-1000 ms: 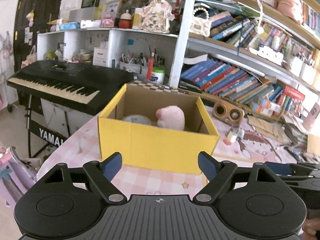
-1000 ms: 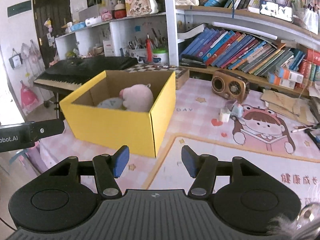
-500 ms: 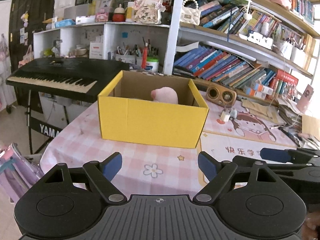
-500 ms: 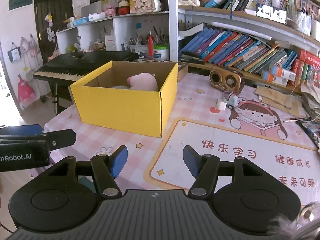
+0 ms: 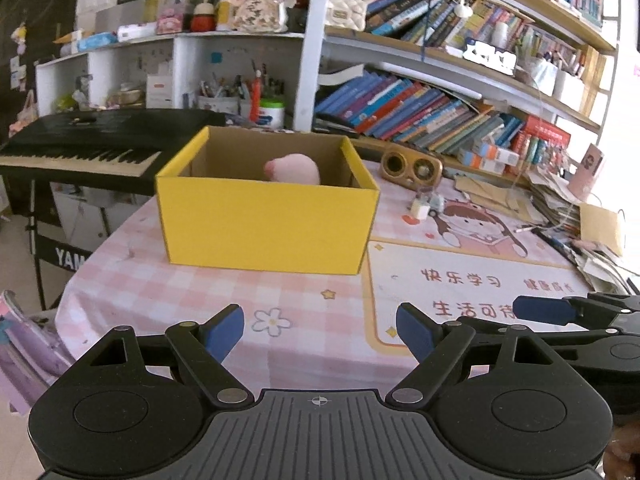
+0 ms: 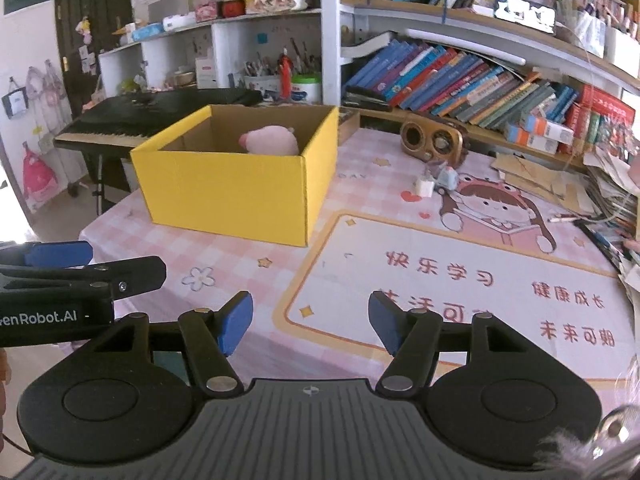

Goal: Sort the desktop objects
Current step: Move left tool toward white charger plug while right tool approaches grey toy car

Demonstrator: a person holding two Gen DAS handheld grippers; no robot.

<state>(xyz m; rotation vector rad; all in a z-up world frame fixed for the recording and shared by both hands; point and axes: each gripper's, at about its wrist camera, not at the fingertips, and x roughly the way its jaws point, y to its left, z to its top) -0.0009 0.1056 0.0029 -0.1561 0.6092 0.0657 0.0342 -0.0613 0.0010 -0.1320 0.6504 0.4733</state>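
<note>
Yellow cardboard box [image 5: 266,222], holding a pink plush toy [image 5: 294,168], is shown beyond both spread, empty tools (left tool [image 5: 320,330], right tool [image 6: 311,326], jaws just opening); small items [image 6: 436,182] right of it could be knocked aside.

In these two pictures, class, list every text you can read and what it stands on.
"快乐学习", "健康成长": desk mat.
"enRobot.AI", cut off at the frame edge: left gripper body.
"YAM", cut off: keyboard stand.
Book spines, shelf boxes: too small to read.
</note>
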